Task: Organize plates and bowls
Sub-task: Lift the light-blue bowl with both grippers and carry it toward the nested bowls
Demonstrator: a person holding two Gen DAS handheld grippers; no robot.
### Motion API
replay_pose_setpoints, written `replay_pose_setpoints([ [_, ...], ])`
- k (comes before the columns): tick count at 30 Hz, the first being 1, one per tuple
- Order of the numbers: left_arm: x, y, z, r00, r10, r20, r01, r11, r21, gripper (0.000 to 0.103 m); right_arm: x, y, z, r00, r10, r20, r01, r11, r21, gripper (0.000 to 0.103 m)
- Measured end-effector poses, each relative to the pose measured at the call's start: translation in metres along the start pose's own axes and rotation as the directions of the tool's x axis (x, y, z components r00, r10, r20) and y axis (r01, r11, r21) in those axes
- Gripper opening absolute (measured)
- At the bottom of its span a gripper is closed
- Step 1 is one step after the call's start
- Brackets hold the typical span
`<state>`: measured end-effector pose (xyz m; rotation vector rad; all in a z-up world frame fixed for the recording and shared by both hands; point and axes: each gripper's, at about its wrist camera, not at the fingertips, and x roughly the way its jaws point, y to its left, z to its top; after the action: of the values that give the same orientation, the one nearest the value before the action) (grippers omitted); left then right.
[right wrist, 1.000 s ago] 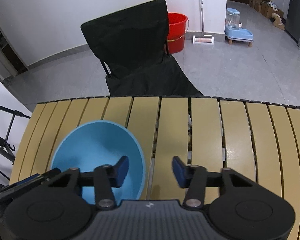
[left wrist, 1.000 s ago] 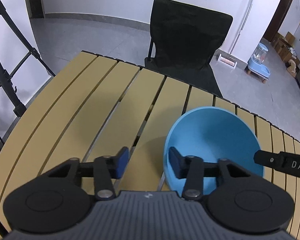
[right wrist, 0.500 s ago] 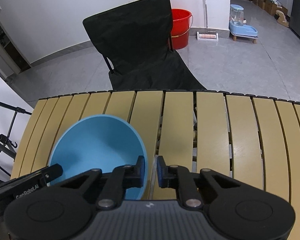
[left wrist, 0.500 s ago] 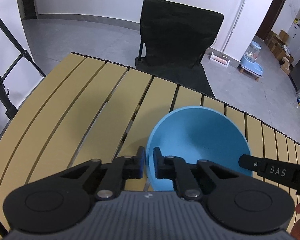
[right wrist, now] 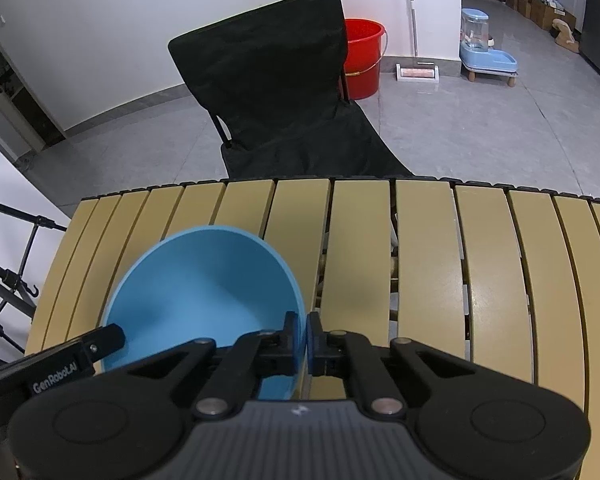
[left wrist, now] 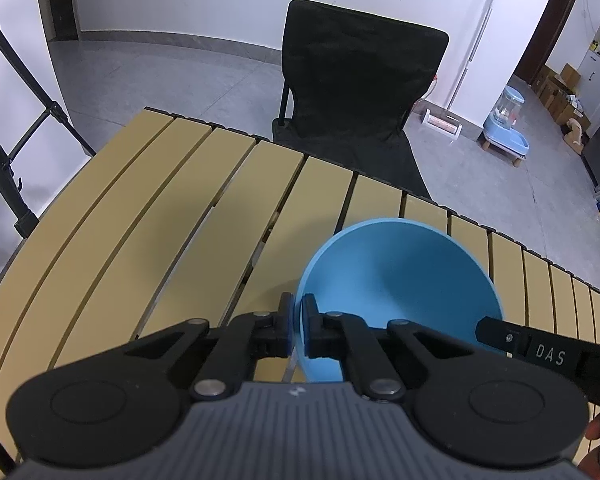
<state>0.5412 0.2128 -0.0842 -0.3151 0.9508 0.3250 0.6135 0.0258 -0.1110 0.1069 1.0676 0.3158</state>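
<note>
A blue bowl (left wrist: 404, 276) is held between both grippers over the slatted wooden table (left wrist: 172, 216). My left gripper (left wrist: 297, 326) is shut on the bowl's left rim, one finger inside and one outside. My right gripper (right wrist: 303, 338) is shut on the bowl's right rim; the bowl (right wrist: 204, 284) shows at the lower left of the right wrist view. Each gripper's body shows at the edge of the other's view. The bowl looks lifted and tilted; I cannot tell whether it touches the table.
A black folding chair (left wrist: 352, 92) stands behind the table's far edge. A red bucket (right wrist: 362, 56) and a blue pet feeder (right wrist: 486, 46) stand on the floor beyond. A black metal stand (left wrist: 4, 152) is at the table's left side.
Both grippers went from open to shut on the bowl's rim. The views have risen and pulled back, so the bowl appears lifted.
</note>
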Motion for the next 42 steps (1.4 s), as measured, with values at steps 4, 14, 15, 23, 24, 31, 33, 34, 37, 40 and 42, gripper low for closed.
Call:
replay_pose_setpoints([
  [4,-0.005,-0.002,0.000,1.000,0.002,0.009,-0.002,1.000,0.008,0.005,-0.004,-0.001,-0.002,1.000,0.005,0.005,-0.005,1.000,0.010,0.004],
  [14,-0.031,-0.009,-0.004,0.999,-0.014,0.033,0.013,1.000,0.018,0.005,-0.028,-0.005,-0.007,0.999,0.007,0.032,-0.008,1.000,0.022,0.004],
  [15,-0.035,-0.010,-0.005,0.999,-0.017,0.037,0.017,1.000,0.018,0.005,-0.032,-0.006,-0.008,0.999,0.007,0.035,-0.008,1.000,0.024,0.004],
  [23,-0.071,-0.018,-0.016,0.998,-0.038,0.058,0.037,0.999,0.025,0.005,-0.068,-0.011,-0.022,0.998,0.003,0.062,-0.005,0.999,0.037,0.004],
  [24,-0.075,-0.020,-0.018,0.997,-0.042,0.061,0.041,0.999,0.027,0.005,-0.074,-0.012,-0.024,0.998,0.002,0.066,-0.004,0.999,0.038,0.004],
  [31,-0.114,-0.035,-0.031,0.994,-0.064,0.084,0.060,0.997,0.051,0.005,-0.116,-0.022,-0.042,0.995,-0.004,0.103,-0.001,0.999,0.046,0.004],
  [33,-0.125,-0.040,-0.035,0.993,-0.070,0.092,0.064,0.996,0.062,0.005,-0.127,-0.026,-0.047,0.994,-0.008,0.111,0.002,0.999,0.053,0.004],
  [34,-0.129,-0.043,-0.037,0.993,-0.072,0.095,0.066,0.996,0.066,0.005,-0.133,-0.028,-0.050,0.993,-0.010,0.117,0.003,0.998,0.056,0.004],
  [37,-0.146,-0.051,-0.044,0.991,-0.086,0.105,0.078,0.994,0.076,0.005,-0.153,-0.036,-0.057,0.991,-0.014,0.136,0.006,0.998,0.064,0.004],
  [40,-0.163,-0.060,-0.053,0.989,-0.100,0.112,0.091,0.992,0.088,0.005,-0.171,-0.043,-0.067,0.989,-0.021,0.148,0.011,0.997,0.072,0.004],
  [42,-0.173,-0.066,-0.058,0.987,-0.110,0.117,0.099,0.990,0.097,0.005,-0.183,-0.049,-0.074,0.987,-0.026,0.157,0.014,0.997,0.080,0.004],
])
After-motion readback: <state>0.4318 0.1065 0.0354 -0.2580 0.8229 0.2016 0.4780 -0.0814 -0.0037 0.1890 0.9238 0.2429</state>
